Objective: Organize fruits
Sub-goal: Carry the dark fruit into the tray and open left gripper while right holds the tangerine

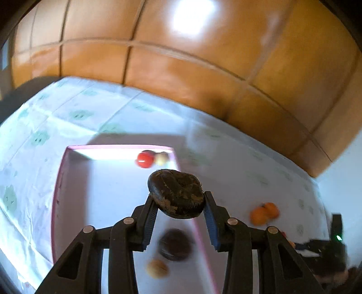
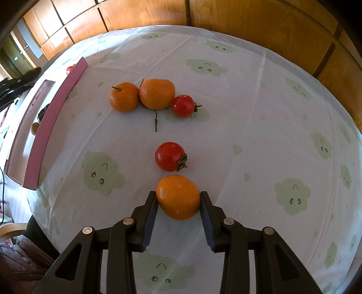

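Observation:
My left gripper (image 1: 179, 207) is shut on a dark brown wrinkled fruit (image 1: 176, 194) and holds it above the pink-rimmed tray (image 1: 56, 181). In the tray lie a red tomato (image 1: 144, 159), a pale fruit (image 1: 161, 158), another dark fruit (image 1: 175, 245) and a small tan fruit (image 1: 157, 268). My right gripper (image 2: 178, 203) is shut on an orange (image 2: 178, 196) resting on the tablecloth. Beyond it lie a tomato (image 2: 170, 156), a second tomato (image 2: 183, 105) and two oranges (image 2: 124, 96) (image 2: 157, 93).
The pink tray (image 2: 45, 126) stands at the left in the right wrist view, with the left gripper's fingers (image 2: 20, 81) above it. A wooden panelled wall (image 2: 248, 20) runs behind the table. Two oranges (image 1: 264, 212) show blurred on the cloth right of the tray.

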A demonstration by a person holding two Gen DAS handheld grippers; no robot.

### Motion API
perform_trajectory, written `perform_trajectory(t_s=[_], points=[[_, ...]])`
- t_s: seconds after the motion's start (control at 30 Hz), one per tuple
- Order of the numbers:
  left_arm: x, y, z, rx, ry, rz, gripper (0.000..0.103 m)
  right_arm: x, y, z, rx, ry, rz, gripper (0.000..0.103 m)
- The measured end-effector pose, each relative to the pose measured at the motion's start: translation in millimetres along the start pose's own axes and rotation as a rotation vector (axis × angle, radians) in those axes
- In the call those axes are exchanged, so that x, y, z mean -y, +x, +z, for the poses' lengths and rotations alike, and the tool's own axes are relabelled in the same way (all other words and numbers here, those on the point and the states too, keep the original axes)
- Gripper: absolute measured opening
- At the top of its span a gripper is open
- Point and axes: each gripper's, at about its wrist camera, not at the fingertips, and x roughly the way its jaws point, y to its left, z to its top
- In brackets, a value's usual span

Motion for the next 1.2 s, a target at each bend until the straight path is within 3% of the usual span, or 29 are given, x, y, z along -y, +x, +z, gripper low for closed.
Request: perform_trajectory(t_s=[0.17,0.37,0.5,0.67,0.83,1.2], points=[[-21.0,32.3,6.1,-0.075,-0.086,0.029,0.040,0.0,-1.0,-1.8,0.001,0.002,-0.001,0.037],[-23.8,59.1,15.7,-0.120,-0.114,0.079,0.040,-2.8,1.5,-2.2,-0.008,-0.014,-0.016,0.037],[-22.9,64.0,19.2,-0.105,-0.106,0.109,0.052,-4.9,2.2,-1.6,-0.005,-0.016,-0.021,0.037],[-16.4,50.4,20.9,-0.045,-0.047,0.149,0.061,-7.3,2.9,-2.9,-0.004,-0.018,-0.024,0.037],[-8.2,23.0,6.1,0.017,-0.015,0.205,0.062,-7.5,2.5,-3.5,-0.005,-0.017,-0.024,0.037],[12.6,-16.3,-46.0,0.053,0.059,0.185,0.068,-4.5,1.6,-3.2,-0.005,-0.019,-0.026,0.037]])
